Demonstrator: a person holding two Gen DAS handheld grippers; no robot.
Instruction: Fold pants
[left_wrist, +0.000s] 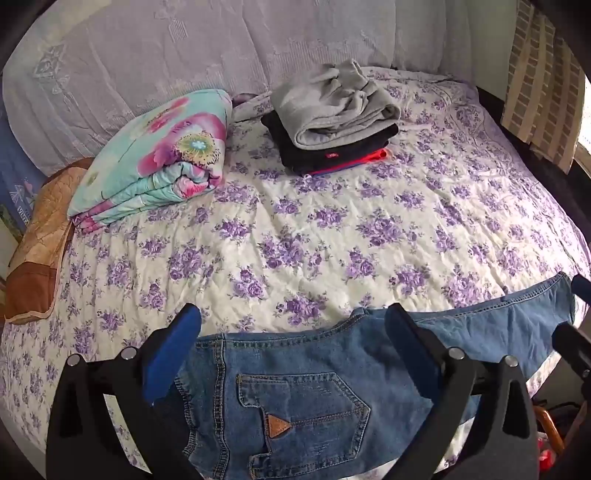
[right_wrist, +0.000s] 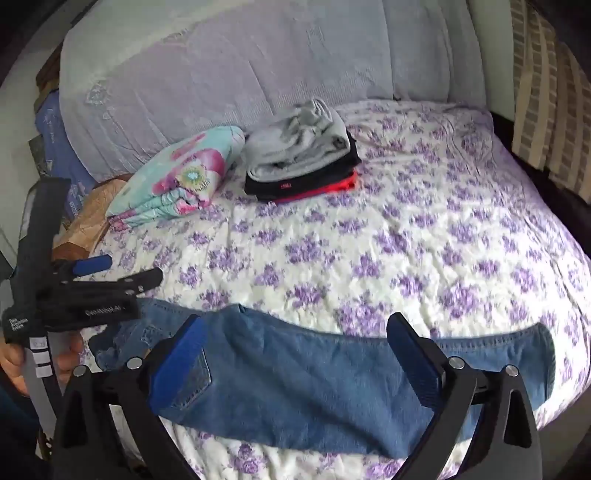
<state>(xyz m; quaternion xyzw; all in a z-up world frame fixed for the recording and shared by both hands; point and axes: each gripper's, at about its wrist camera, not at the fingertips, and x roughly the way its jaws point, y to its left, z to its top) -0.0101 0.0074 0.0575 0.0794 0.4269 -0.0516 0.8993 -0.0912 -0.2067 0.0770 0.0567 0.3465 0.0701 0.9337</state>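
Note:
Blue jeans (left_wrist: 295, 391) lie across the near edge of the bed, back pocket with a brown patch up. In the right wrist view the jeans (right_wrist: 314, 376) lie crosswise with the leg hem at the right. My left gripper (left_wrist: 291, 325) is open above the jeans' waist part, empty. My right gripper (right_wrist: 295, 332) is open above the leg part, empty. The left gripper also shows in the right wrist view (right_wrist: 110, 271) at the left, held by a hand.
The bed (left_wrist: 314, 236) has a purple-flowered cover. A stack of folded clothes (left_wrist: 332, 122), grey on top, black and red below, sits at the back. A folded floral quilt (left_wrist: 155, 158) lies to its left, a brown pillow (left_wrist: 40, 240) at the left edge. Curtain (left_wrist: 539, 85) at the right.

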